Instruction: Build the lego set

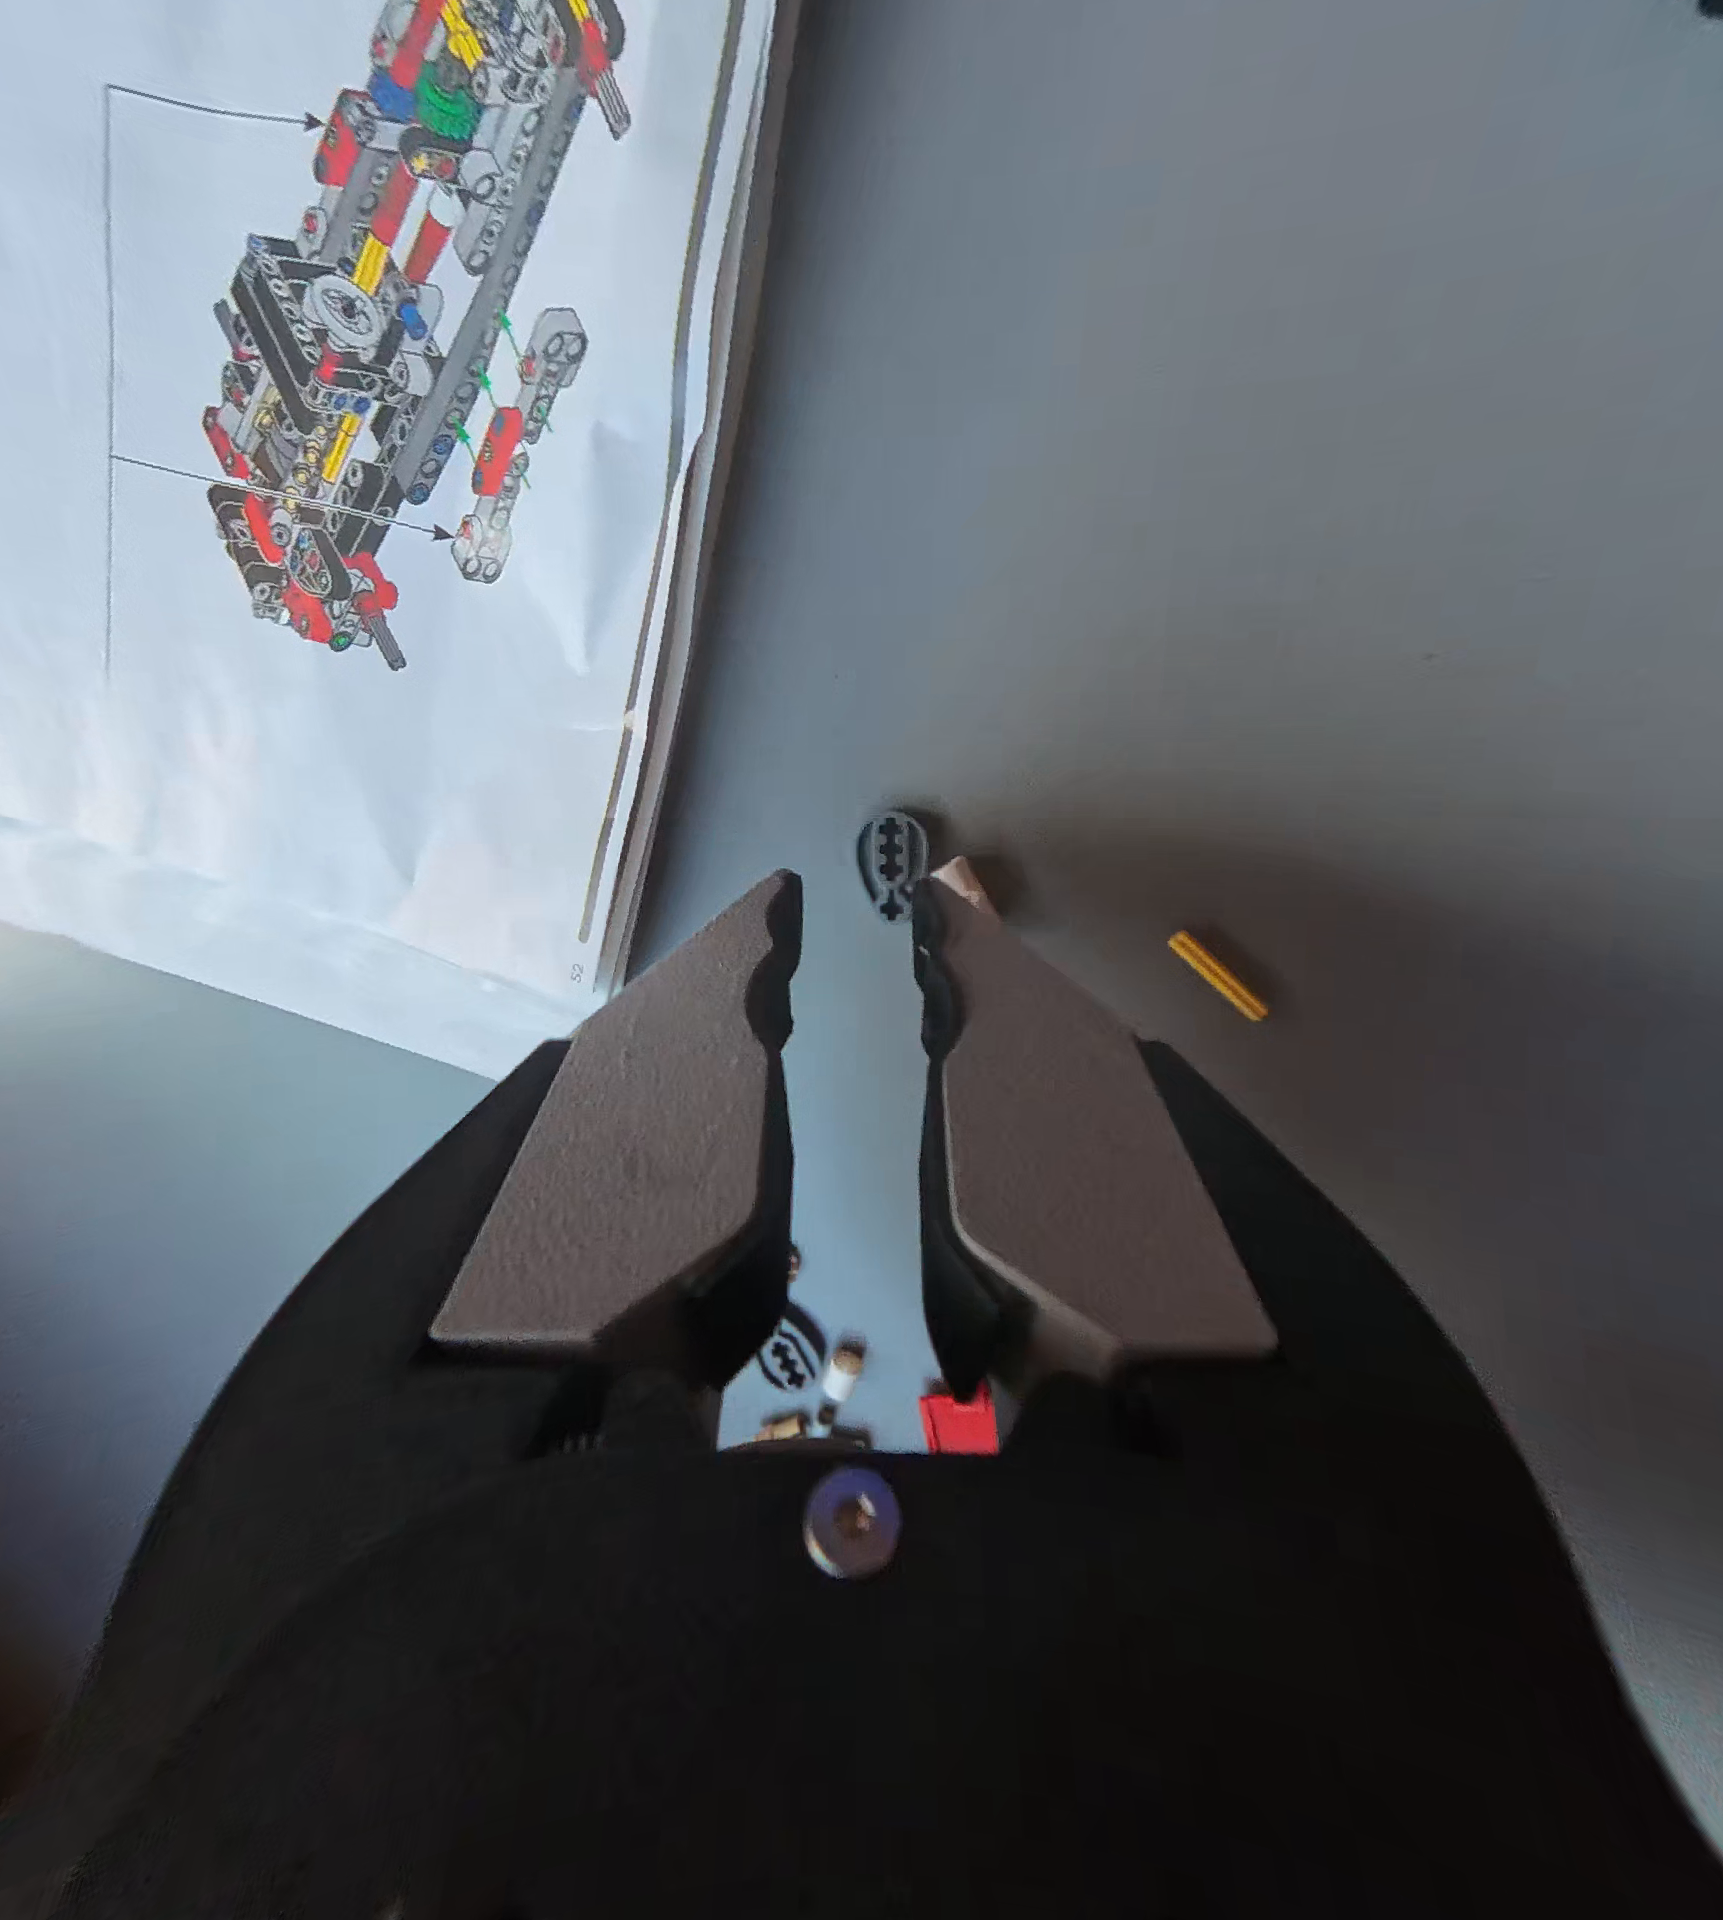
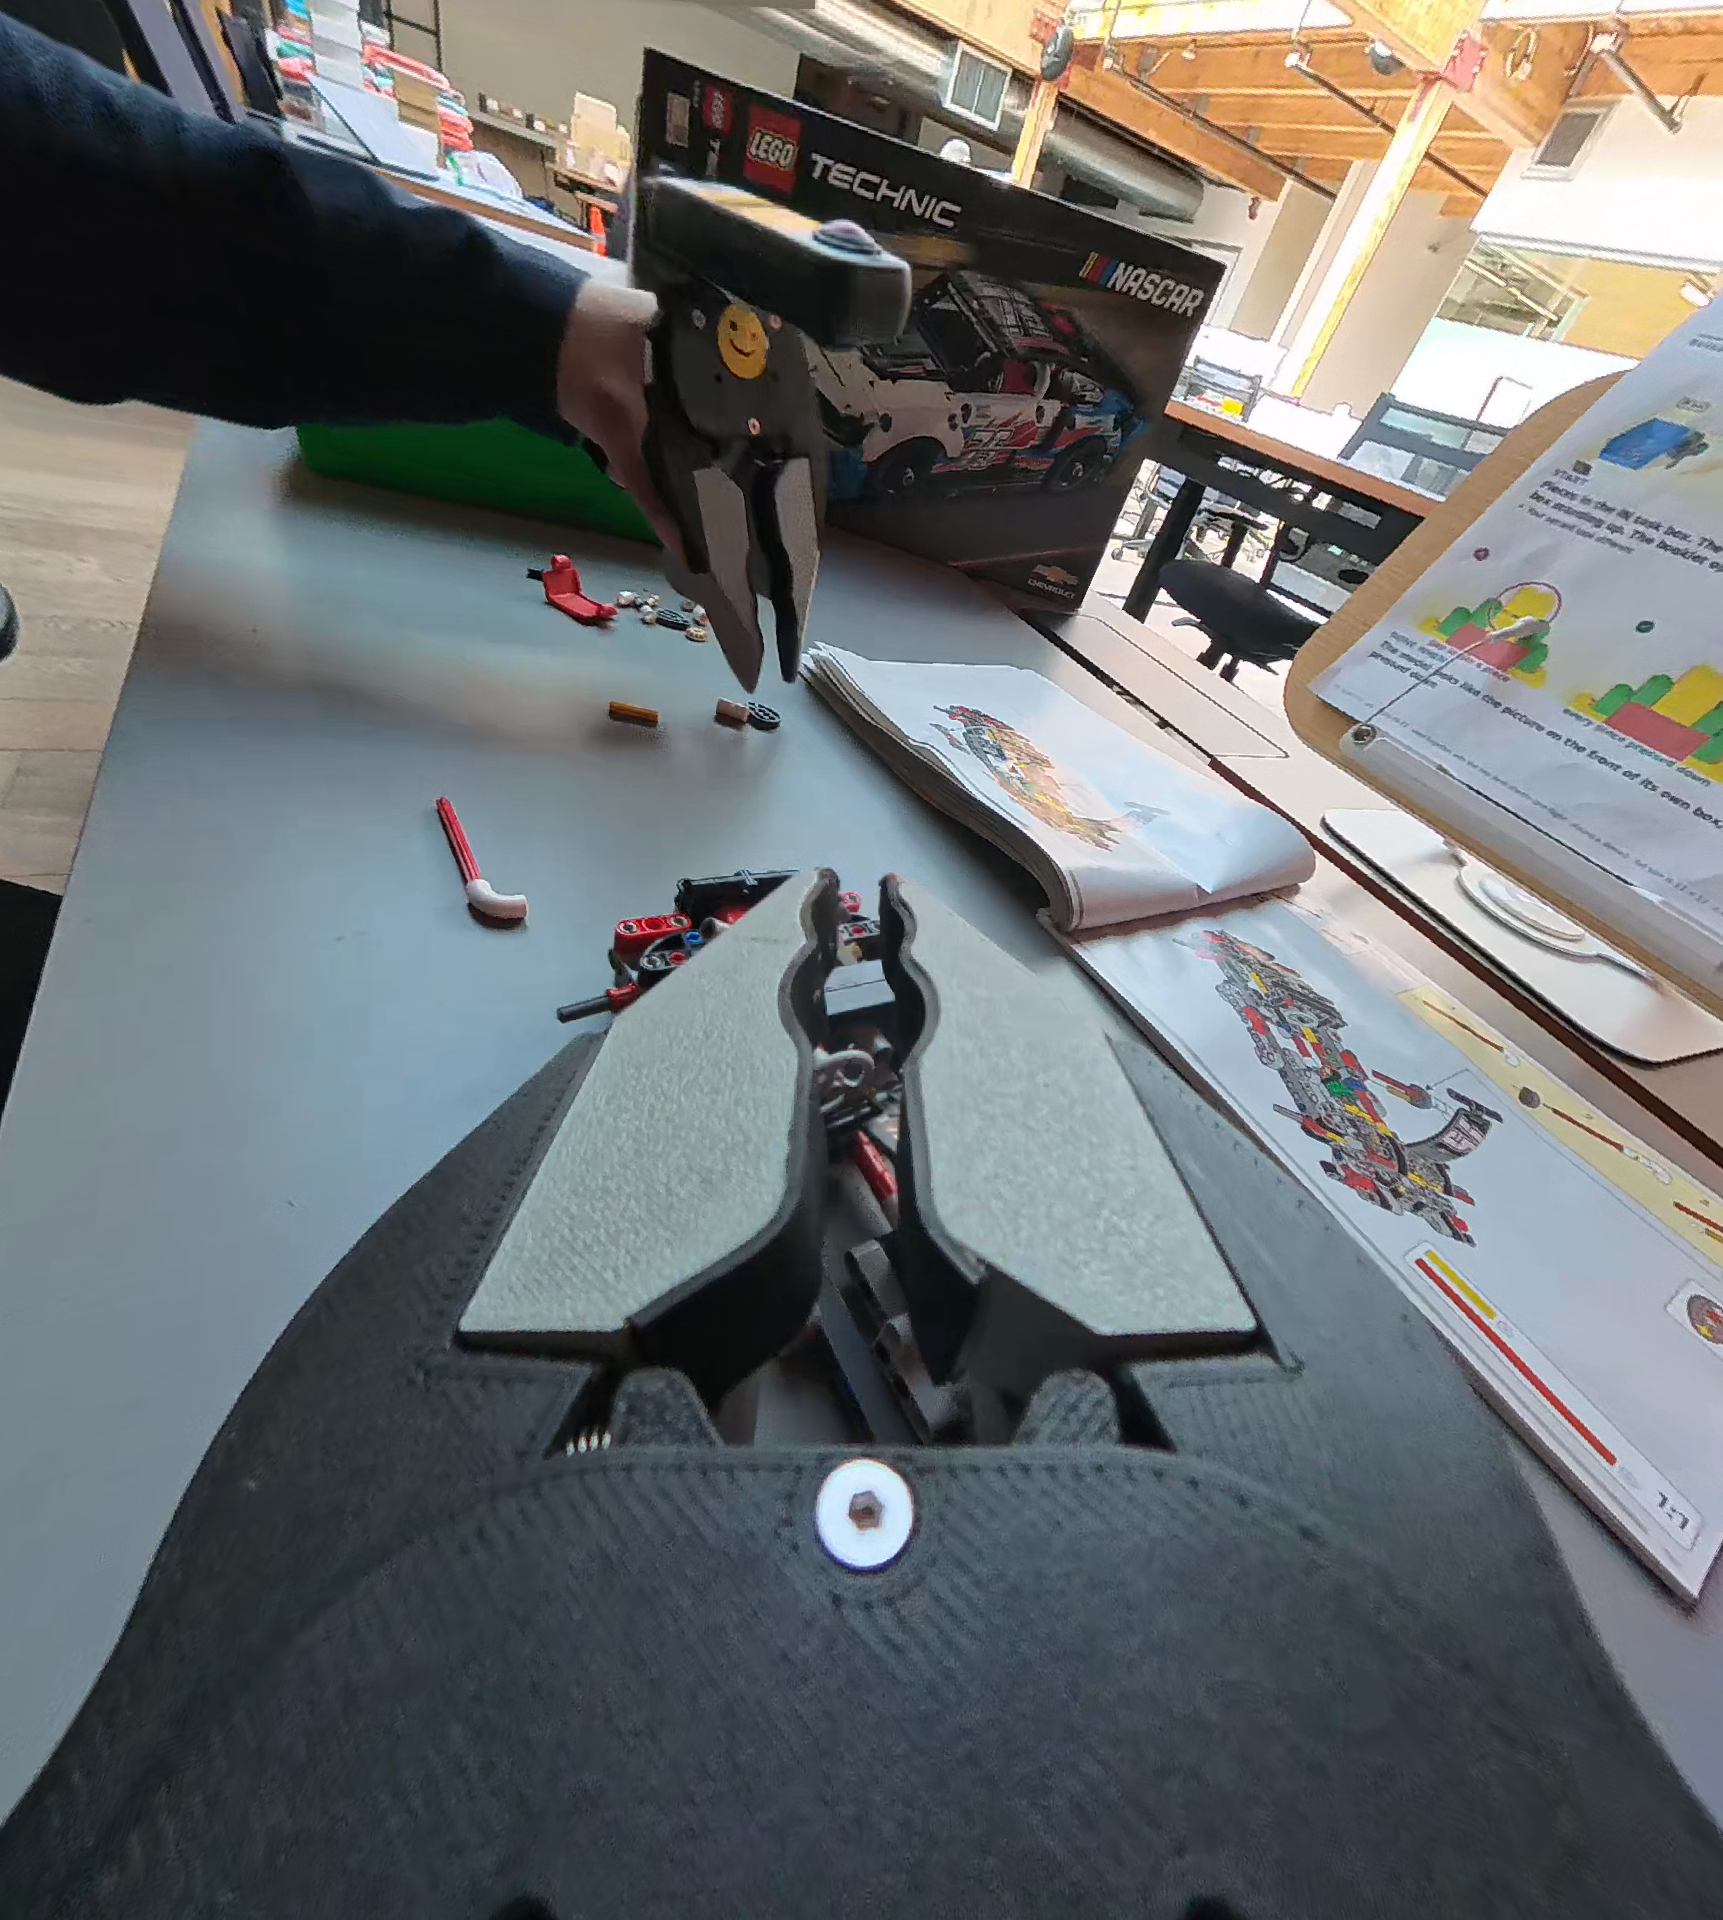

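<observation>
My left gripper (image 1: 857, 888) points down at the grey table (image 1: 1252, 520), open, with nothing between its fingers. Just beyond its right fingertip lie a small black oval piece with cross holes (image 1: 893, 862) and a tan peg (image 1: 971, 883). A yellow axle (image 1: 1218, 977) lies to the right. The right wrist view shows this left gripper (image 2: 770, 675) hovering over the same black piece (image 2: 761, 715) and tan peg (image 2: 730, 711). My right gripper (image 2: 854, 883) is shut on a black part of a red and black brick model (image 2: 701, 935) that rests on the table.
An open instruction booklet (image 2: 1044, 790) lies to the right, also in the left wrist view (image 1: 265, 416). A red axle with a white elbow (image 2: 467, 852), loose small parts (image 2: 649, 608), a green bin (image 2: 483, 473) and the set's box (image 2: 992, 364) stand farther back. A sheet on a stand (image 2: 1615, 644) is at right. The gap from one gripper's tips to the other's is roughly 30 cm. My right tips are about 30 cm from the yellow axle (image 1: 1218, 977), my left tips only 6 cm.
</observation>
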Motion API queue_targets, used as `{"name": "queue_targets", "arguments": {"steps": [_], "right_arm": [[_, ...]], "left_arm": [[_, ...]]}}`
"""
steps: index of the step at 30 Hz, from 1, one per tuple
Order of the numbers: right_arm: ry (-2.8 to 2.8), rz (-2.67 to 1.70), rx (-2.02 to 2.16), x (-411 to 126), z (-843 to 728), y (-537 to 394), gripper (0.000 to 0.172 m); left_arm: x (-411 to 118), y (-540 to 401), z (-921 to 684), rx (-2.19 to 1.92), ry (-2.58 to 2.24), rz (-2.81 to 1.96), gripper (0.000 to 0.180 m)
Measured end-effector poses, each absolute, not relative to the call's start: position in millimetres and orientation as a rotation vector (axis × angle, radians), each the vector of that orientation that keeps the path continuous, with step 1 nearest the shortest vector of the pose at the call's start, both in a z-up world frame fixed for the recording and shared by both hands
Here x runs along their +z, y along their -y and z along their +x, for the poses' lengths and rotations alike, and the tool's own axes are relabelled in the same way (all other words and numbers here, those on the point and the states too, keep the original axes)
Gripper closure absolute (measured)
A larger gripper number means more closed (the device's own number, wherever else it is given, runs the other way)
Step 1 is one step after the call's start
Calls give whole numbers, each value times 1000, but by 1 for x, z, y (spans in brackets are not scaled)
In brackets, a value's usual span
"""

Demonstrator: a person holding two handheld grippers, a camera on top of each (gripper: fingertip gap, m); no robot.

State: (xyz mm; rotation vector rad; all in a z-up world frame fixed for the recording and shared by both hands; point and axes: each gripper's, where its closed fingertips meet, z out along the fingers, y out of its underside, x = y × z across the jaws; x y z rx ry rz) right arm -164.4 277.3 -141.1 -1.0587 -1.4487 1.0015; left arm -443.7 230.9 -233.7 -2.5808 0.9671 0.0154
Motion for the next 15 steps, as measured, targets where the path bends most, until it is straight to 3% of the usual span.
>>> {"name": "queue_targets", "arguments": {"steps": [15], "right_arm": [[1480,-1033,1017,-141,-166,-268,169]], "left_arm": [[-248,-242,-429,-70,-1020,-2590,171]]}}
